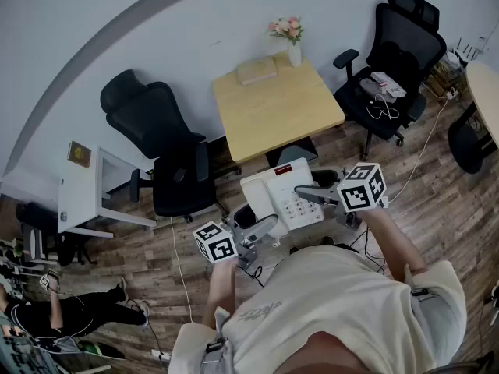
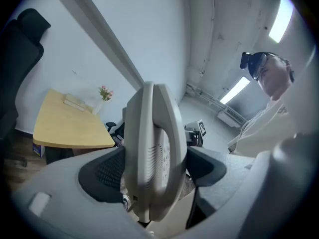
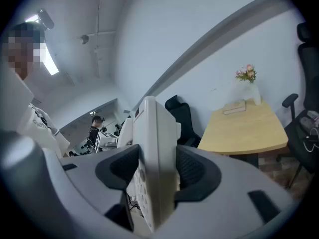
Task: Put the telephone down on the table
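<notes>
A white desk telephone (image 1: 281, 195) with a keypad and a red display hangs in the air over the wooden floor, just in front of the light wooden table (image 1: 273, 107). My left gripper (image 1: 261, 226) is shut on its left, handset side. My right gripper (image 1: 316, 195) is shut on its right, keypad side. In the left gripper view the telephone (image 2: 154, 153) stands edge-on between both dark pads (image 2: 102, 176), which touch it. The right gripper view shows the same: the telephone (image 3: 152, 168) edge-on, clamped by the pads (image 3: 197, 171). The table (image 3: 249, 128) lies ahead.
On the table's far edge stand a vase of pink flowers (image 1: 290, 37) and a book (image 1: 257, 70). Black office chairs stand to its left (image 1: 164, 146) and right (image 1: 390, 61). A small white desk (image 1: 93, 185) is at far left. A person in black (image 1: 70, 314) sits at bottom left.
</notes>
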